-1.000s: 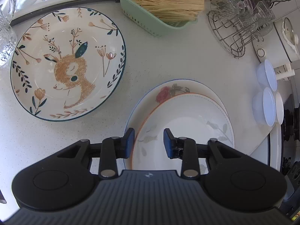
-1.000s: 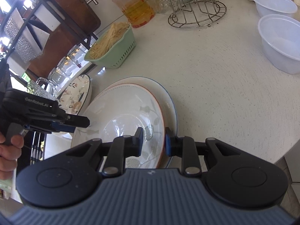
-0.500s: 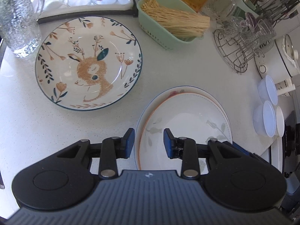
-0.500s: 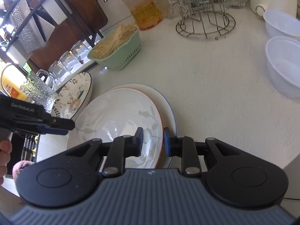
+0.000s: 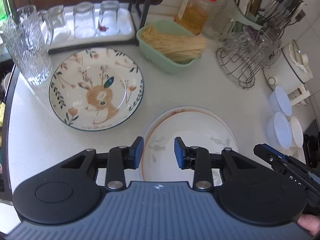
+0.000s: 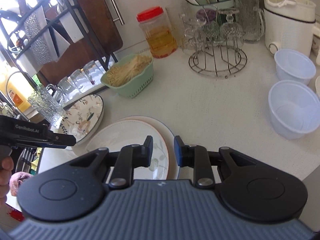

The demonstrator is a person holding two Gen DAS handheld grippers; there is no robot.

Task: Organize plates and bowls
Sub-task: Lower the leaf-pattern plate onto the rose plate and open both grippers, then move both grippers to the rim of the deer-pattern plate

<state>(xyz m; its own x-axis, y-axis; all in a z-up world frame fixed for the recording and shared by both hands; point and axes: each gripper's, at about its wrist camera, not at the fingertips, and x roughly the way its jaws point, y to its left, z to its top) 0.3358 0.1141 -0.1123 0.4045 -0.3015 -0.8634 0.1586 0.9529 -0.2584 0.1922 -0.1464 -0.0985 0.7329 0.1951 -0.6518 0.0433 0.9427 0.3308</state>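
Note:
A deer-patterned plate (image 5: 96, 92) (image 6: 86, 118) lies on the white counter at the left. To its right an orange-rimmed plate (image 5: 190, 132) (image 6: 128, 136) rests on a blue-rimmed plate (image 5: 149, 126) (image 6: 172, 134). My left gripper (image 5: 159, 150) hovers open above the near left rim of this stack, with nothing between its pads. My right gripper (image 6: 163, 150) hangs over the stack's right rim, jaws a narrow gap apart and holding nothing. Each gripper shows in the other's view: the right gripper (image 5: 280, 160) and the left gripper (image 6: 50, 138). Clear plastic bowls (image 6: 294, 108) (image 5: 280, 128) stand at the right.
A green basket of noodles (image 5: 172, 48), a red-lidded jar (image 6: 158, 34), a wire rack of glasses (image 6: 218, 60) and a white pot (image 6: 290, 20) line the back. A textured glass jug (image 5: 28, 48) and a tray of upturned glasses (image 5: 90, 22) stand at the back left.
Both grippers have lifted and pulled back from the stacked plates, so more of the counter's back shows. The plates and bowls have not moved.

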